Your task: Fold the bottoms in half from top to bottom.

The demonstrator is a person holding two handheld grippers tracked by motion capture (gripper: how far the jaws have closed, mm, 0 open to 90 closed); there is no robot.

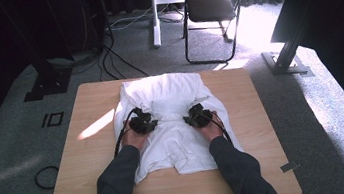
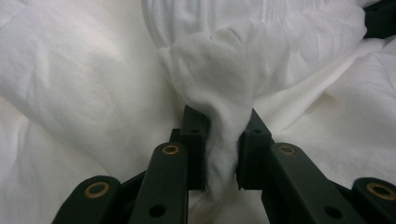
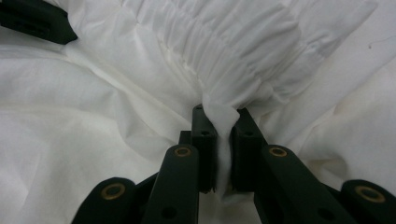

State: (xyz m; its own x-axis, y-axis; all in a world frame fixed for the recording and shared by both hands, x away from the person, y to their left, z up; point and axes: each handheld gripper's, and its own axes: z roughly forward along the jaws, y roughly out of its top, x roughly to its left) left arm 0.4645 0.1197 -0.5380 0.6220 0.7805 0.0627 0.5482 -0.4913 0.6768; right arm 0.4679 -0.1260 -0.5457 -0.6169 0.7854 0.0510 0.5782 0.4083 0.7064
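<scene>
Wooden table (image 1: 250, 167): white garment (image 1: 174, 127) folds hide both grippers' jaw tips.

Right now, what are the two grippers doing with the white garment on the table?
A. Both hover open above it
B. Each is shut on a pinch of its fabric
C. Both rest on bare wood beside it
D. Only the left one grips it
B: in the gripper views, the left gripper and the right gripper each have a bunched fold of the white garment squeezed between closed jaws, over the table.
</scene>
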